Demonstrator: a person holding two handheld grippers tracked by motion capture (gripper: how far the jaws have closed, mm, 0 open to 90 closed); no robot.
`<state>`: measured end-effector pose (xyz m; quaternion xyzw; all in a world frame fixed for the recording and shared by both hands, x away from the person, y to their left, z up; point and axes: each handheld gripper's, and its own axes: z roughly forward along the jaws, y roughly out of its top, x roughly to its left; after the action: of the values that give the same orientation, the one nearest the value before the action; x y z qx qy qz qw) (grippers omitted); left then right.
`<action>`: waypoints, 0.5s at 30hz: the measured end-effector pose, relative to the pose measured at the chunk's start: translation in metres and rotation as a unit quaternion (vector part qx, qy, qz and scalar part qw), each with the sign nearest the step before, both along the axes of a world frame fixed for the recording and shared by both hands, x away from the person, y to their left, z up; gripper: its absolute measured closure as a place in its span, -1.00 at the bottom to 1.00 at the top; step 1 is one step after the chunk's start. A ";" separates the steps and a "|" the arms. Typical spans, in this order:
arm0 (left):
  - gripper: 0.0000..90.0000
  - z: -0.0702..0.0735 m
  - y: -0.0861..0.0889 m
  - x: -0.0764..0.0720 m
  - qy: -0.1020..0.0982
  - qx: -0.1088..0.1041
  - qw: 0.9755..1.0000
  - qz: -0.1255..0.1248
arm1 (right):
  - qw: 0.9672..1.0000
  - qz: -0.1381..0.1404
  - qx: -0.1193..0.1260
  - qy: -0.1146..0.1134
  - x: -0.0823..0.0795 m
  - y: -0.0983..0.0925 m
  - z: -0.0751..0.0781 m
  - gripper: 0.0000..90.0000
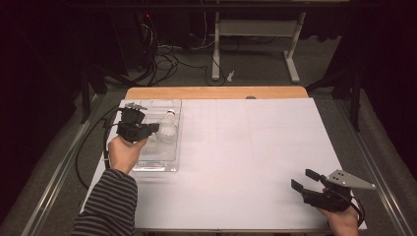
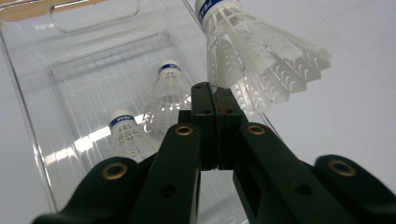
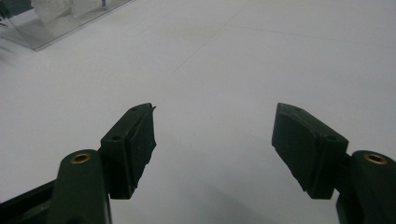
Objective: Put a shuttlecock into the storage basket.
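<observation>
A white shuttlecock [image 2: 252, 51] with a blue-banded cork hangs over the right side of a clear plastic tray [image 2: 28, 98]. My left gripper [image 2: 215, 93] is shut on the rim of its feather skirt. In the high view the left gripper [image 1: 156, 127] holds this shuttlecock [image 1: 170, 127] above the tray [image 1: 157, 166] at the table's left. Two more shuttlecocks [image 2: 170, 91] [image 2: 126, 133] stand cork-up inside the tray. My right gripper [image 1: 304, 179] rests near the table's front right corner, jaws open and nothing between them. The right gripper [image 3: 212, 135] faces bare white surface.
A white sheet [image 1: 246, 157] covers the table, with a wooden edge [image 1: 216, 92] at the back. A corner of the tray [image 3: 42, 28] appears far off in the right gripper view. Desk legs [image 1: 215, 49] and cables [image 1: 162, 59] lie on the floor beyond.
</observation>
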<state>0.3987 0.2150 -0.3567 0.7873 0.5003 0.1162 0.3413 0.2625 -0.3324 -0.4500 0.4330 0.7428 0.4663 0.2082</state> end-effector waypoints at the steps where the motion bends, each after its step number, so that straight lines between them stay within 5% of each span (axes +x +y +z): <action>1: 0.99 -0.001 0.001 0.001 0.001 0.000 1.000 0.003 | 1.000 0.000 0.000 -0.001 0.000 0.000 0.000 -0.32; 15: 0.99 -0.004 0.009 0.019 0.008 0.016 0.999 0.039 | 1.000 0.001 -0.001 0.000 0.000 0.000 0.000 -0.32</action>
<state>0.4181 0.2240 -0.3605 0.7731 0.5314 0.1313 0.3203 0.2629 -0.3325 -0.4502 0.4320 0.7437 0.4660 0.2077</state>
